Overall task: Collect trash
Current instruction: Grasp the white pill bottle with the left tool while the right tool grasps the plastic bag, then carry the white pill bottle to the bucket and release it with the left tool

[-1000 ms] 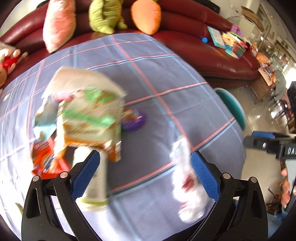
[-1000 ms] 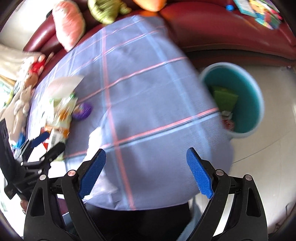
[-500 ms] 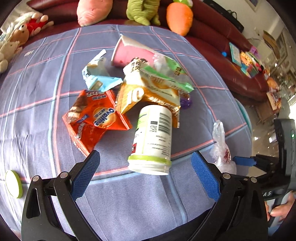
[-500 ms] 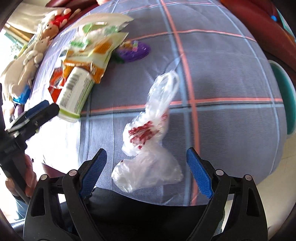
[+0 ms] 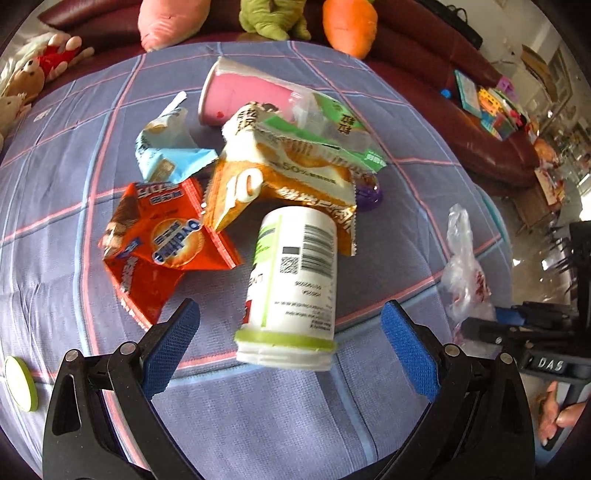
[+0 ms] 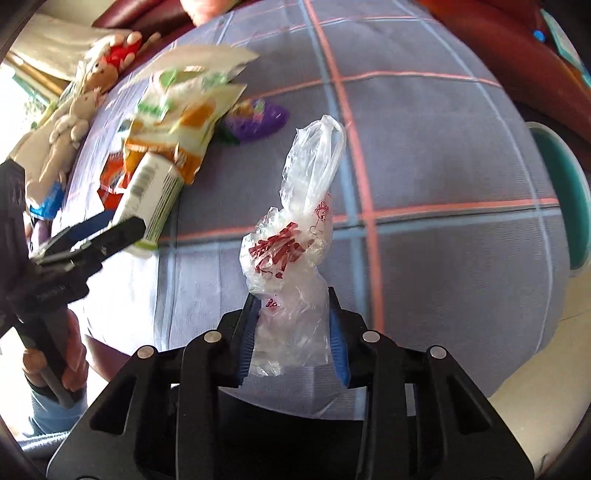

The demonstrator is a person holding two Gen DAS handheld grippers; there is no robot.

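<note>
My right gripper (image 6: 293,334) is shut on the lower end of a clear plastic bag with red print (image 6: 295,240), at the table's near edge; the bag also shows in the left wrist view (image 5: 463,269). My left gripper (image 5: 290,349) is open, its fingers on either side of a white bottle with a green band (image 5: 293,288) that lies on its side. Behind the bottle lies a heap of trash: an orange wrapper (image 5: 162,240), an orange and green snack bag (image 5: 291,166), a light blue wrapper (image 5: 166,151), a pink cup (image 5: 247,96) and a purple wrapper (image 5: 367,192).
The table has a blue checked cloth (image 5: 74,280). A teal bin (image 6: 565,192) stands on the floor to the right of the table. A green lid (image 5: 20,384) lies at the left edge. Plush toys (image 5: 347,22) sit on a red sofa behind.
My right gripper has closed on the plastic bag that lay between its open fingers. My left gripper has swung from the table's right side to the trash heap and moved closer to the bottle.
</note>
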